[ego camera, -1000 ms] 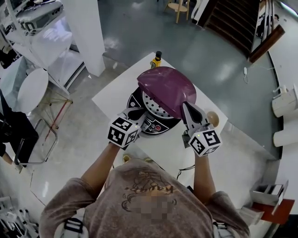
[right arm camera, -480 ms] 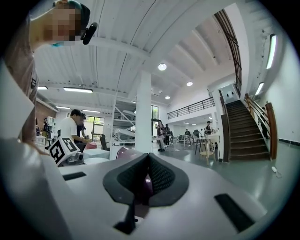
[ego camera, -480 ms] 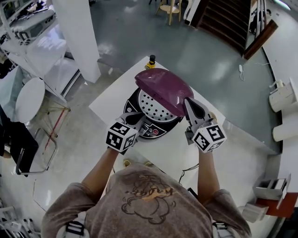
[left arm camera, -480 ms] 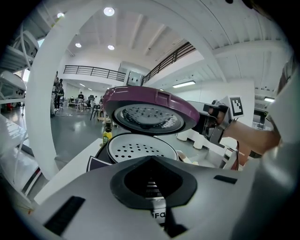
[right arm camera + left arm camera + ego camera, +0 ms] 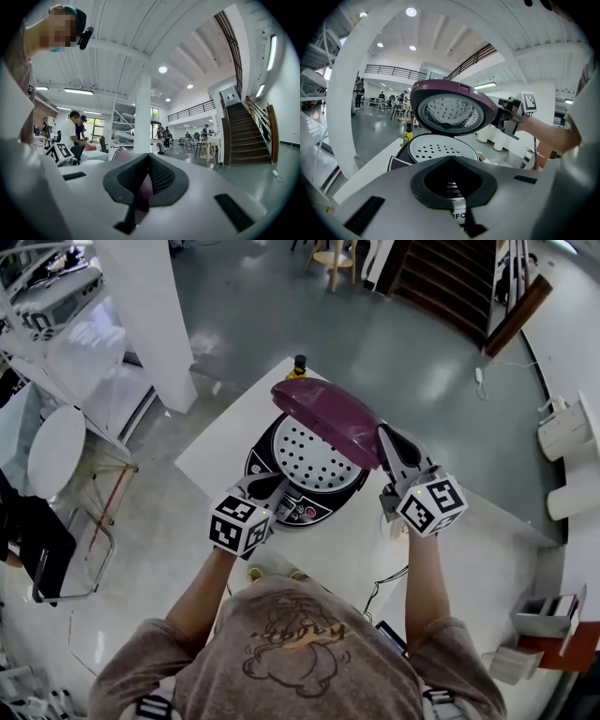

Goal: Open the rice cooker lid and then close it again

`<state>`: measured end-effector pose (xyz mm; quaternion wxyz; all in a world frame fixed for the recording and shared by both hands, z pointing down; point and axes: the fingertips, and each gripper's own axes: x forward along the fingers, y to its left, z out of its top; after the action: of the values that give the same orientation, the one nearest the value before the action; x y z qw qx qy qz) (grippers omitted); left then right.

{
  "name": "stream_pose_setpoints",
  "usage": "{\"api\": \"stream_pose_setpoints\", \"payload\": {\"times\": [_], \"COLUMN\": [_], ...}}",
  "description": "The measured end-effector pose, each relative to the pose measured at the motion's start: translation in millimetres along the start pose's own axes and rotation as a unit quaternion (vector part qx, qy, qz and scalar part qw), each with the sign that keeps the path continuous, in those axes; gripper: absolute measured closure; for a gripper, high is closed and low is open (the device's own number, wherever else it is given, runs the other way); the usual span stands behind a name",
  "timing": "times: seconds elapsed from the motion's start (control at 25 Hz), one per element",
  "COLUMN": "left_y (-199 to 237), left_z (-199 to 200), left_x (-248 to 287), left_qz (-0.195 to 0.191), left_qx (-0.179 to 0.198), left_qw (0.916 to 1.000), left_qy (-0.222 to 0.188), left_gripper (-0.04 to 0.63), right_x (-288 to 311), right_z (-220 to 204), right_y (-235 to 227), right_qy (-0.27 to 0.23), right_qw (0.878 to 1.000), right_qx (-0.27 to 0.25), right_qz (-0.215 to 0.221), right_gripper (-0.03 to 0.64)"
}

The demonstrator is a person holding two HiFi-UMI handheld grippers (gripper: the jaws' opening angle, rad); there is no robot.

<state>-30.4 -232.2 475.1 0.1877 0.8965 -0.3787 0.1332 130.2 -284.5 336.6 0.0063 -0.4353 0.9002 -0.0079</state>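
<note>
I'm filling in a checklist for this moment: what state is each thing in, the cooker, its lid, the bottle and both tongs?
lid: half raised, tilted, front edge lifted.
rice cooker: open, perforated inner plate showing.
bottle: upright behind the cooker.
left tongs: shut, empty, at the cooker's front.
right tongs: shut on the lid's front edge.
</note>
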Motion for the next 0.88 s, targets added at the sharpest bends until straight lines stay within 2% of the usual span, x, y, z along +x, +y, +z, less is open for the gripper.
{"api": "stream_pose_setpoints", "payload": {"times": [0.28,0.88], "left_y": [0,0], "left_z": [0,-1], "left_x": [0,0], "left_qz": [0.0,0.003], "left_qx": [0.0,-0.004], "left_qw": [1.0,1.0], "left_qy": [0.001,0.005], "left_gripper": [0.575,0.575], "right_x": [3,8], "right_z": [19,28], "right_y": [-20,-65], "right_qy": [-0.021,-0.021], "right_qw": [1.0,0.999], "right_qx": [0.002,-0.004], "right_qz": [-0.004,-0.042], "right_gripper": [0.612,0.612]}}
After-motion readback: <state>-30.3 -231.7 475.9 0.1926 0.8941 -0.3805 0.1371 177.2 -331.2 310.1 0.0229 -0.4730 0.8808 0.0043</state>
